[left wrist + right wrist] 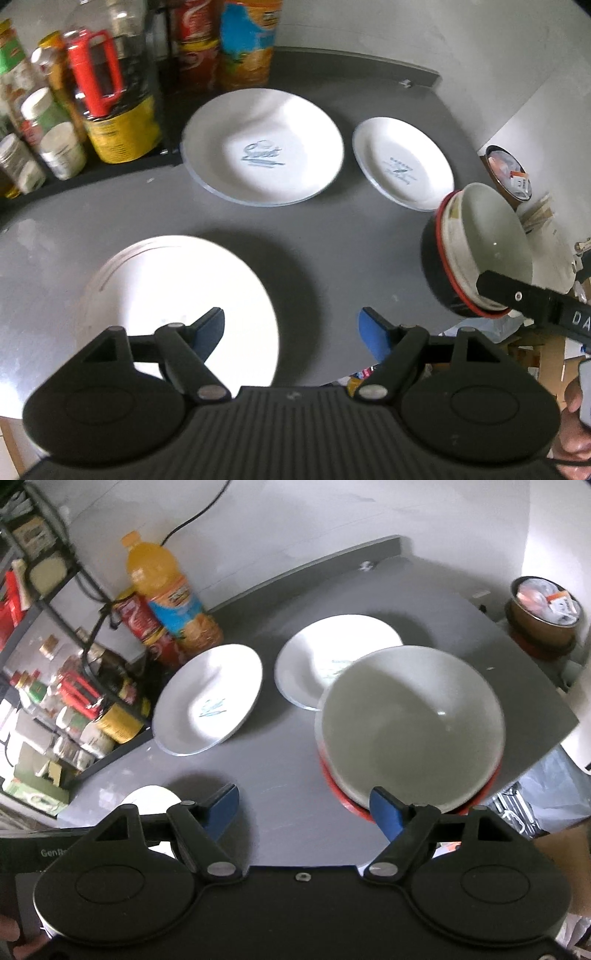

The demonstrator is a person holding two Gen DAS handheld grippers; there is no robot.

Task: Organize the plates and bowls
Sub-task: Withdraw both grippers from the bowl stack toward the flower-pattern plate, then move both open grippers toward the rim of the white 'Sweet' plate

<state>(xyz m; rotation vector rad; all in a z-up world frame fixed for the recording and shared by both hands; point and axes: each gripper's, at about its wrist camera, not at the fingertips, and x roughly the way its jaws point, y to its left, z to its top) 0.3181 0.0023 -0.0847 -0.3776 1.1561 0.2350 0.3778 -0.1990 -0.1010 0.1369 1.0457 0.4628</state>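
My left gripper (291, 332) is open and hovers just above a white plate stack (177, 295) near the table's front edge; nothing is between its fingers. A large white plate (262, 147) and a smaller white plate (402, 162) lie side by side further back. At the right edge sits a white bowl (410, 723) nested in a black bowl with a red rim (436, 266). My right gripper (303, 806) is wide open; its right finger (384, 808) is at the bowl's near rim, and the other finger is clear of it.
A black shelf rack (74, 686) full of jars and bottles lines the left side. An orange juice bottle (166, 594) and cola cans (144, 627) stand at the back. A brass pot with packets (543, 616) stands beyond the table's right edge (554, 716).
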